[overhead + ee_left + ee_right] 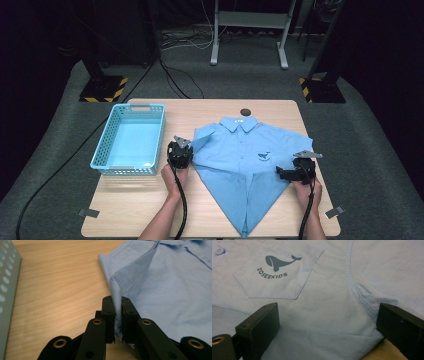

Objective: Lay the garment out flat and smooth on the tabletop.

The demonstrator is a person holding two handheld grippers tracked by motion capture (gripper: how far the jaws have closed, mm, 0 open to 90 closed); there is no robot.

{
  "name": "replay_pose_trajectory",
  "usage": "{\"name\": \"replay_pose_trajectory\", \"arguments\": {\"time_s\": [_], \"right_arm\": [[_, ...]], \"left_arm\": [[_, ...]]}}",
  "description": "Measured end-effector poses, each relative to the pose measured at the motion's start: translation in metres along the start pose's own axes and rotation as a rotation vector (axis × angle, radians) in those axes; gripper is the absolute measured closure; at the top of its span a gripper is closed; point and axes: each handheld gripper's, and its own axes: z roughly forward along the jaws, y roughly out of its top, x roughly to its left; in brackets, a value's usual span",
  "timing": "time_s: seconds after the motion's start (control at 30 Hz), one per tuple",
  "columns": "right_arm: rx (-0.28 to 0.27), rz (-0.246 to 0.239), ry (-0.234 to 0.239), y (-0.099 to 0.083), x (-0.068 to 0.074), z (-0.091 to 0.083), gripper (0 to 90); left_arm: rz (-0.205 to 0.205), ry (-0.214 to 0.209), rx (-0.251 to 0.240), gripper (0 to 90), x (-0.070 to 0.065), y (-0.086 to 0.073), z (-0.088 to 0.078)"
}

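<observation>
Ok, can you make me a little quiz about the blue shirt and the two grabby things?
1. True or false: the left gripper is pinching the shirt.
2. What animal is printed on the shirt's pocket?
3. Which stands beside the shirt on the table? A basket, B bucket, C plate.

Key:
1. True: its jaws are shut on a fold of the shirt's edge.
2. A whale.
3. A. The right gripper is open over the shirt.

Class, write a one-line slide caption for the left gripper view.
Left gripper, jaws shut on a fold of the light blue shirt above the wooden table.
</observation>
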Motion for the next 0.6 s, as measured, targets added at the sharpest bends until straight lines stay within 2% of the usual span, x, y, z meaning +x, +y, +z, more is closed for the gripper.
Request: {"name": "replay_pose_trajectory", "arguments": {"time_s": [0.17, 0.43, 0.53, 0.6], "right_arm": [[0.0, 0.0, -0.001, 0.0, 0.0, 0.0, 4.4], [0.0, 0.0, -0.001, 0.0, 0.0, 0.0, 4.4], [0.0, 0.0, -0.001, 0.0, 0.0, 0.0, 4.5], [0.0, 0.0, -0.001, 0.0, 0.0, 0.0, 4.5]], "left_arm": [[-0.045, 0.021, 0.006, 78.4, 0.009, -0.009, -0.004], [-0.039, 0.077, 0.047, 67.6, 0.011, -0.017, -0.005], [-0.046, 0.088, 0.056, 58.6, 0.009, -0.019, -0.006], [-0.049, 0.09, 0.052, 48.8, 0.008, -0.02, -0.008]]}}
